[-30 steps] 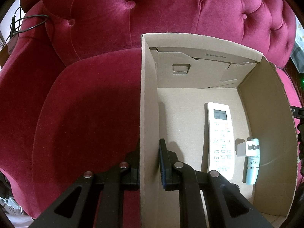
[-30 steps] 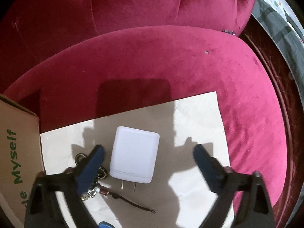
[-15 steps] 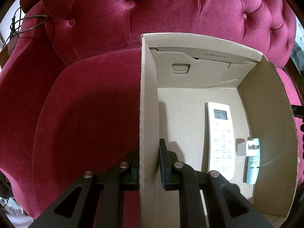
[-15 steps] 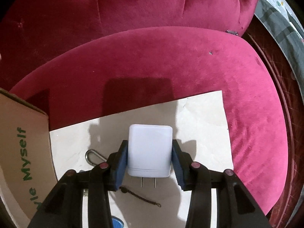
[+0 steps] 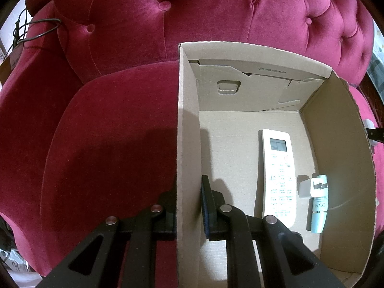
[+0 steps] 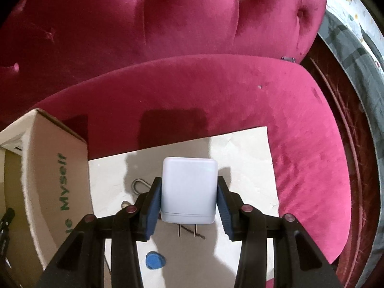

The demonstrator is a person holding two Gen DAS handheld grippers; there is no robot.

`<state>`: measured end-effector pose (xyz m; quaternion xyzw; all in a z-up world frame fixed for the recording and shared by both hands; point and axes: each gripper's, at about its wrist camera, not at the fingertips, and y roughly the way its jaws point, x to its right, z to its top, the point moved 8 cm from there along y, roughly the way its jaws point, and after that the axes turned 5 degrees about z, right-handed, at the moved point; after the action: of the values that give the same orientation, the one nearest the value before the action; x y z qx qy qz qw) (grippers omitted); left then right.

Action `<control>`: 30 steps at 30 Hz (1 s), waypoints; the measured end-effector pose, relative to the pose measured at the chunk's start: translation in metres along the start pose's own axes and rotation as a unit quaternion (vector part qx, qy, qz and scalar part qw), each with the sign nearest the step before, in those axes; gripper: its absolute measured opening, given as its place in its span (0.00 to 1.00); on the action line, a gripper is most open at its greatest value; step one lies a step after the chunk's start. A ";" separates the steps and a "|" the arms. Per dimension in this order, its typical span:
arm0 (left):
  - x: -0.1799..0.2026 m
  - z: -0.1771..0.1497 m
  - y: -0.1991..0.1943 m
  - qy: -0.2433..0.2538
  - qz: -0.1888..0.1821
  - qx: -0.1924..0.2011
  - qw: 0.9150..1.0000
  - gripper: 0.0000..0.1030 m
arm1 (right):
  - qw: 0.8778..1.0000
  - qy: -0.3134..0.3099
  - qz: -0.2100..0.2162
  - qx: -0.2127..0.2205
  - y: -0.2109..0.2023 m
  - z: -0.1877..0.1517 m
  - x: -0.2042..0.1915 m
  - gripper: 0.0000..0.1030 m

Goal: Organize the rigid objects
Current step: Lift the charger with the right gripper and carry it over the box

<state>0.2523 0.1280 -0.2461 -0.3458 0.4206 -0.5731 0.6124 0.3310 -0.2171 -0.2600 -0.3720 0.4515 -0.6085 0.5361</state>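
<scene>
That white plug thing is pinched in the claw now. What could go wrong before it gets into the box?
The charger is smooth and the right gripper holds it only by its sides, so it might slip and fall on the keyring. The box is steadied only by the left gripper pinching one thin wall, so a bump could tip it, shifting the remote.

The sofa [image 6: 192, 91] is crimson velvet, button-tufted. The cardboard box [image 5: 336, 144] is plain tan with green lettering outside; the charger [image 6: 188, 189] is white.
</scene>
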 end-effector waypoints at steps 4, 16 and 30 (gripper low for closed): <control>0.000 0.000 0.000 -0.001 -0.001 0.000 1.000 0.15 | 1.000 -0.002 0.000 0.002 -0.011 0.001 -0.005 0.44; -0.001 0.000 -0.001 -0.001 -0.003 0.000 1.000 0.15 | 1.000 -0.021 0.004 0.014 -0.044 -0.007 -0.028 0.45; -0.001 0.000 0.000 -0.001 -0.003 0.000 1.000 0.15 | 0.998 -0.057 0.022 0.024 -0.075 -0.009 -0.073 0.45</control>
<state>0.2526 0.1288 -0.2455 -0.3473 0.4194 -0.5746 0.6110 0.3095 -0.1420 -0.1900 -0.3830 0.4132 -0.5853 0.5831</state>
